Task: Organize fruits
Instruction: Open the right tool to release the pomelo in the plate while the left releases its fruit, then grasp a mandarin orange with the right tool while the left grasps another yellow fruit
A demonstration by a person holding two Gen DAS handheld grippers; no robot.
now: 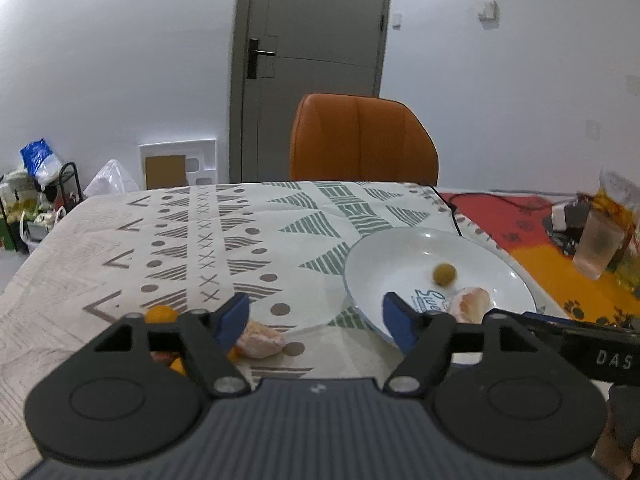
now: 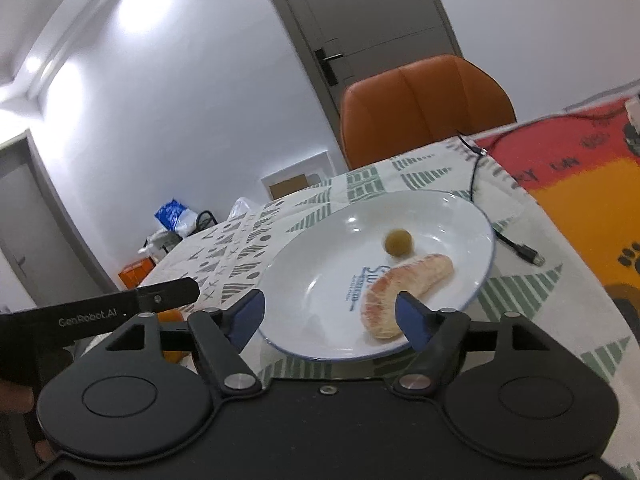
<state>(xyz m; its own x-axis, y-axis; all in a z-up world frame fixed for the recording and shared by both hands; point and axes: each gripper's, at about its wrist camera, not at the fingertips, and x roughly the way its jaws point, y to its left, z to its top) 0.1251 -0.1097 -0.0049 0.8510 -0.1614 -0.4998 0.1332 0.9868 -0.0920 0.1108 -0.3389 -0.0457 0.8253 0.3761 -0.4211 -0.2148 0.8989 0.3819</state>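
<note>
Scene: Two hand-held claws hover low over a desk spread with a patterned cloth, at the near rim of a white plate.

Progress: By the look of things, the sorting is partly done. Two pieces already lie in the plate; at least three more wait on the cloth to its left.

In the plate: A small round olive-green fruit sits near the middle. Just beside it, toward the near rim, lies a peeled pink-orange citrus segment, curved like a crescent, its pale membrane still on.

Left to do: A second peeled segment rests on the cloth, just off the plate's left edge. Farther left, small orange fruits peek out from behind the left claw's frame, partly hidden, so their number cannot be told.

Left claw: Jaws stand well apart and hold nothing. The loose segment lies just inside its left blue pad, seemingly not pressed by it.

Right claw: Jaws stand equally wide, empty, straddling the plate's near rim. The plated segment lies right by its right blue pad, free of any grip.

How the fruit will handle: The peeled segments look soft and easily bruised, a judgement that calls for a gentle squeeze. The round fruit seems likely to roll.

Background: An orange chair faces the desk; a grey door stands behind it.
</note>
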